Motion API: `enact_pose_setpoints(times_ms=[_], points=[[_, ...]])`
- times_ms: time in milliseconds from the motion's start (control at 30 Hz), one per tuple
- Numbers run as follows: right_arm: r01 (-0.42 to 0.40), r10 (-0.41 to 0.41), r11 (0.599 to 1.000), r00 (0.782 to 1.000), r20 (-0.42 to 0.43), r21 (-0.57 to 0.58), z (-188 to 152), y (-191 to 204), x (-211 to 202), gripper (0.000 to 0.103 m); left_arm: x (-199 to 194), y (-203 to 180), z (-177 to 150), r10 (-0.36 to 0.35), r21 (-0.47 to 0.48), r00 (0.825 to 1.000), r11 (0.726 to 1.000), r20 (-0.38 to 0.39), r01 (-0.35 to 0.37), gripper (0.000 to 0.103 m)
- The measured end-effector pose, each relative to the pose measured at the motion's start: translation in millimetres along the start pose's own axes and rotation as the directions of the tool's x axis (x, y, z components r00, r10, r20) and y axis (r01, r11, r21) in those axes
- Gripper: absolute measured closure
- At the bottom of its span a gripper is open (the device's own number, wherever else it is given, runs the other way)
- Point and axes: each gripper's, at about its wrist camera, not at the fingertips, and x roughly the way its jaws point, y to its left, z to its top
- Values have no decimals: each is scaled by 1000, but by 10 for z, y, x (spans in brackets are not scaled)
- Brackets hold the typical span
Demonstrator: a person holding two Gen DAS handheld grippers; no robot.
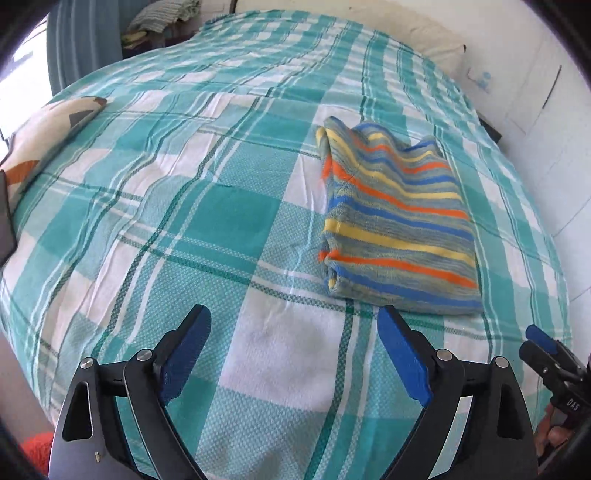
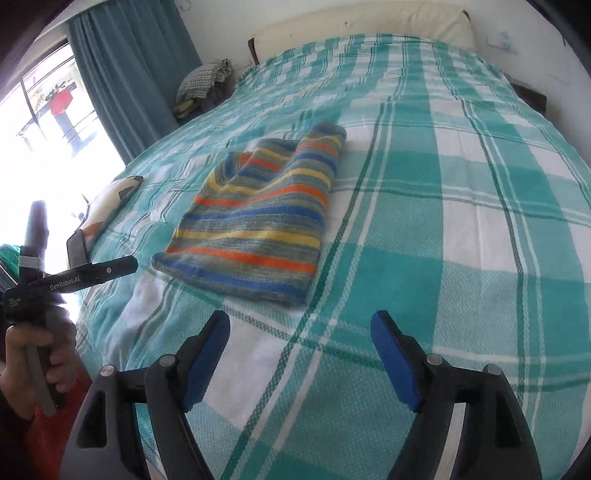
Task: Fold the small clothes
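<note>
A folded striped garment, in orange, blue, yellow and grey bands, lies flat on the bed's teal-and-white plaid cover. In the right wrist view the striped garment lies ahead and to the left. My left gripper is open and empty, just short of the garment's near edge. My right gripper is open and empty, also just short of that edge. The right gripper's tip shows at the far right of the left wrist view. The left gripper's body shows at the left of the right wrist view, held in a hand.
A patterned cushion lies at the bed's left edge beside a dark flat object. A pale pillow sits at the head by the white wall. A pile of clothes lies beside blue curtains and a bright window.
</note>
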Motion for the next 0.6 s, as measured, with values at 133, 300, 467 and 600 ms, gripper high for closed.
enact_pose_setpoints(times_ms=[133, 300, 467, 600], points=[[25, -23, 997, 999, -26, 72, -247, -111, -70, 25, -29, -27, -16, 28, 14, 1000, 1000, 1, -28, 10], [44, -41, 995, 998, -36, 89, -364, -137, -127, 25, -102, -66, 27, 59, 49, 998, 997, 33, -61, 10], [45, -42, 996, 998, -45, 76, -395, -103, -105, 25, -95, -46, 74, 32, 53, 999, 998, 26, -33, 10], [12, -10, 999, 999, -50, 50, -241, -64, -37, 25, -9, 150, 374, -229, -62, 973, 971, 9, 229, 10]])
